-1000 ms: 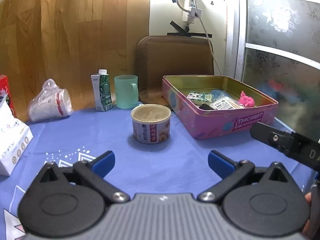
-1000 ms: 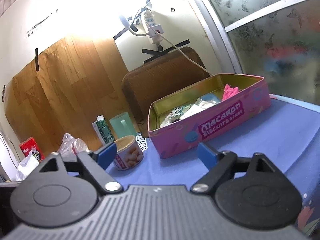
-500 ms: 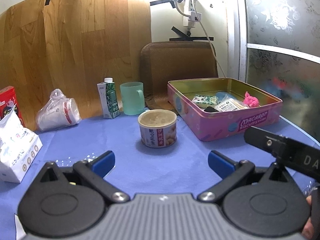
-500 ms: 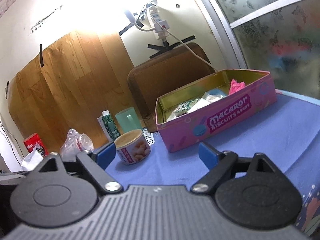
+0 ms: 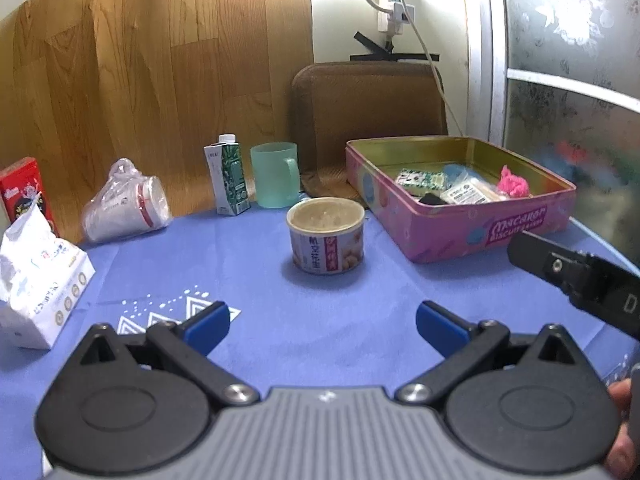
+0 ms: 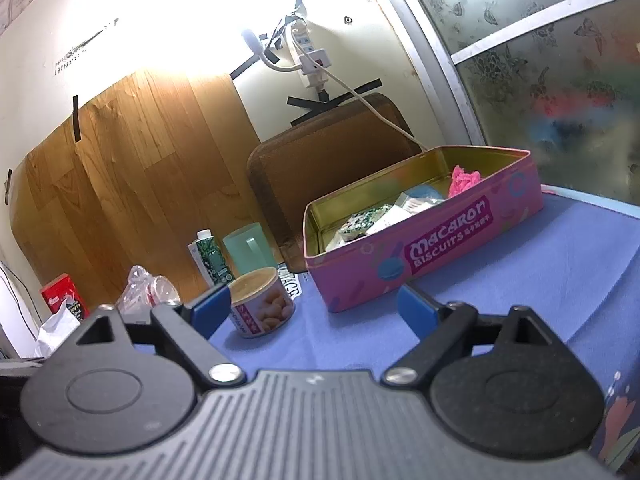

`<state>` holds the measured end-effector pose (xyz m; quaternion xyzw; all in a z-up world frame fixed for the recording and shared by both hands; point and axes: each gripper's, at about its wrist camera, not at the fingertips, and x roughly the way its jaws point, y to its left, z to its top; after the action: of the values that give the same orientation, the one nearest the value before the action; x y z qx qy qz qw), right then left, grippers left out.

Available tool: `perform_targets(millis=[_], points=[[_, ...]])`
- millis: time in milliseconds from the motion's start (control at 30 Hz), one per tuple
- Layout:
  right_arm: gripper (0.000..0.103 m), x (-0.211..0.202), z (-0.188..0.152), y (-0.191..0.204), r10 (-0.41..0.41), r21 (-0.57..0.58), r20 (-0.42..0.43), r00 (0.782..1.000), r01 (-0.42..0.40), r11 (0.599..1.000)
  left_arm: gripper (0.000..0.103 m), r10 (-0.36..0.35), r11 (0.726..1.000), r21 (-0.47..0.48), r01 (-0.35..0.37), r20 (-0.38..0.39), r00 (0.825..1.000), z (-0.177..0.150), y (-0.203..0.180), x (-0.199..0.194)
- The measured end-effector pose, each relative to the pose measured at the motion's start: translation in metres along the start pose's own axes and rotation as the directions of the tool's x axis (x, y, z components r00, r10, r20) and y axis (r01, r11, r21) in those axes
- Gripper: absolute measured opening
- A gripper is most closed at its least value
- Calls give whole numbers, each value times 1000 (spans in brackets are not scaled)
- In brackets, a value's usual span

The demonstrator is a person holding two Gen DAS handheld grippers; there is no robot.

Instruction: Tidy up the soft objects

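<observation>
A pink macaron biscuit tin (image 5: 472, 236) (image 6: 448, 240) stands open on the blue tablecloth at the right. Inside lie a pink fluffy thing (image 5: 514, 186) (image 6: 462, 180), small packets (image 5: 466, 192) and a patterned pouch (image 5: 420, 179). A white tissue pack (image 5: 36, 280) lies at the far left. My left gripper (image 5: 322, 322) is open and empty above the cloth, short of a peanut can (image 5: 326, 234). My right gripper (image 6: 314, 306) is open and empty, short of the tin; part of it shows in the left wrist view (image 5: 576, 278).
A green mug (image 5: 276, 174), a small carton (image 5: 228, 178), bagged paper cups (image 5: 128, 206) and a red box (image 5: 24, 188) line the back by the wooden panel. A brown chair back (image 5: 368, 104) stands behind the tin. Frosted glass is at the right.
Both grippers have drawn back and risen a little, so the can and tin look farther off. Jaws stayed open. Nothing on the table moved.
</observation>
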<state>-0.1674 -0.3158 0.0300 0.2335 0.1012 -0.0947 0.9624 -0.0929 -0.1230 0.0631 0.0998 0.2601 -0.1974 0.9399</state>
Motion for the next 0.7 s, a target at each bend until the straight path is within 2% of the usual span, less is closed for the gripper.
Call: perform_targets(millis=[133, 700], points=[[95, 0, 1, -2, -2, 8, 0, 1000, 2, 1000, 103, 33, 999, 27, -33, 2, 999, 0, -6, -2], [96, -1, 0, -4, 0, 22, 1, 1000, 0, 1000, 103, 57, 996, 72, -57, 5, 998, -1, -12, -5]])
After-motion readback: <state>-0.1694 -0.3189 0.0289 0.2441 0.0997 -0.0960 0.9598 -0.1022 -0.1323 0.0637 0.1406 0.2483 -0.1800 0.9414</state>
